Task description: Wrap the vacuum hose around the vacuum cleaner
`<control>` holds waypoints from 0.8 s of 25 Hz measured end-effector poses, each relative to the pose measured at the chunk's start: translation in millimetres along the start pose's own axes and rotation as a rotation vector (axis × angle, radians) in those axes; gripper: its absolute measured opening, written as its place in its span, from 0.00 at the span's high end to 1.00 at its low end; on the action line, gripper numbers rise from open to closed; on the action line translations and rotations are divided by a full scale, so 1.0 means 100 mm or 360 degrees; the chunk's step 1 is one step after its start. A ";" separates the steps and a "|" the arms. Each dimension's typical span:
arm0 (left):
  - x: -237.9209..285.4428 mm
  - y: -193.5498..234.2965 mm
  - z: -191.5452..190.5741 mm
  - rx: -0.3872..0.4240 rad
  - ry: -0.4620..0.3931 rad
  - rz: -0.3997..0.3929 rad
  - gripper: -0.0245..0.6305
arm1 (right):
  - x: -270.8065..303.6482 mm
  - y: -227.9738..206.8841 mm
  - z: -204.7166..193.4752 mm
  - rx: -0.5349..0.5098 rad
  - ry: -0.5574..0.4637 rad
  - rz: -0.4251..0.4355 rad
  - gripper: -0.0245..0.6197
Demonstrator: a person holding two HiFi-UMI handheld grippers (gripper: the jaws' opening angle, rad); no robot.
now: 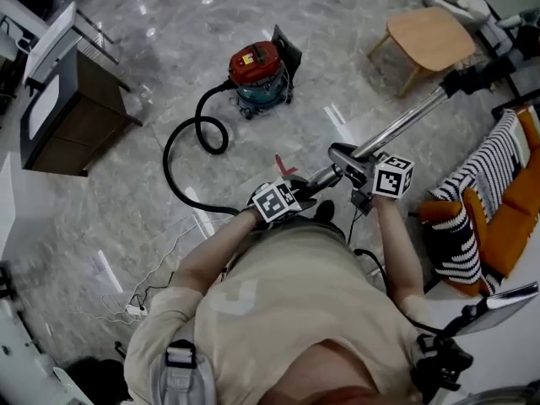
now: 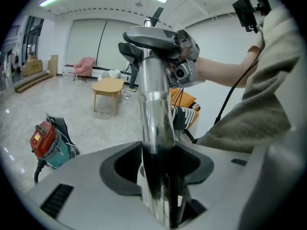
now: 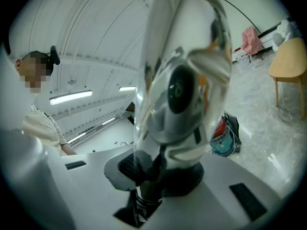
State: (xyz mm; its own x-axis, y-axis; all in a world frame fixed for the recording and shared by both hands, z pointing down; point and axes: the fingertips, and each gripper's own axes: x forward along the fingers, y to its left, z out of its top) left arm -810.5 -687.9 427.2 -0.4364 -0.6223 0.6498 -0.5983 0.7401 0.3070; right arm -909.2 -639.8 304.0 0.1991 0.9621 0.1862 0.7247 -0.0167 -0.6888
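Evidently an opening step: left tool (image 2: 157,169) clenched on the chrome wand (image 1: 403,123), right tool (image 3: 153,176) clenched near its bent handle. The vacuum hose (image 1: 165,159) lies looped on the floor (image 1: 101,218), unwound. The vacuum cleaner (image 1: 257,72) stands well apart. Next, probably: bring the wand to the cleaner, then coil.

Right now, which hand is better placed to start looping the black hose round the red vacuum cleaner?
Probably left: the left gripper clamps the shiny metal wand at its hose end, beside the black hose; the right gripper grips farther along.
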 end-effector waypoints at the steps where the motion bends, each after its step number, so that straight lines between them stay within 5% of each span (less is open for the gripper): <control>1: 0.09 0.02 0.10 0.0005 0.0010 0.0057 0.67 | -0.08 -0.08 0.06 -0.0002 0.0010 0.0031 0.84; 5: 0.39 0.22 0.43 0.0074 0.0110 0.0293 0.67 | -0.26 -0.45 0.31 -0.0008 0.0055 0.0125 0.84; 9: 0.42 0.37 0.47 -0.0045 0.0086 0.0446 0.67 | -0.24 -0.67 0.47 0.0035 0.0078 0.0173 0.84; 14: 0.26 0.44 0.32 -0.0307 0.0088 0.0441 0.67 | -0.14 -0.72 0.60 0.0052 0.0085 0.0216 0.84; 20: 0.37 0.60 -0.03 -0.0406 0.0200 0.0498 0.69 | 0.07 -0.77 0.67 0.0070 0.0110 0.0138 0.84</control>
State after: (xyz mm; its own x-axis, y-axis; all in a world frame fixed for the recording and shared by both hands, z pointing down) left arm -861.2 -665.7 471.7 -0.4759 -0.3332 0.8139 -0.2573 0.9377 0.2334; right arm -1007.5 -614.0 311.3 0.3056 0.9366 0.1713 0.6736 -0.0855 -0.7341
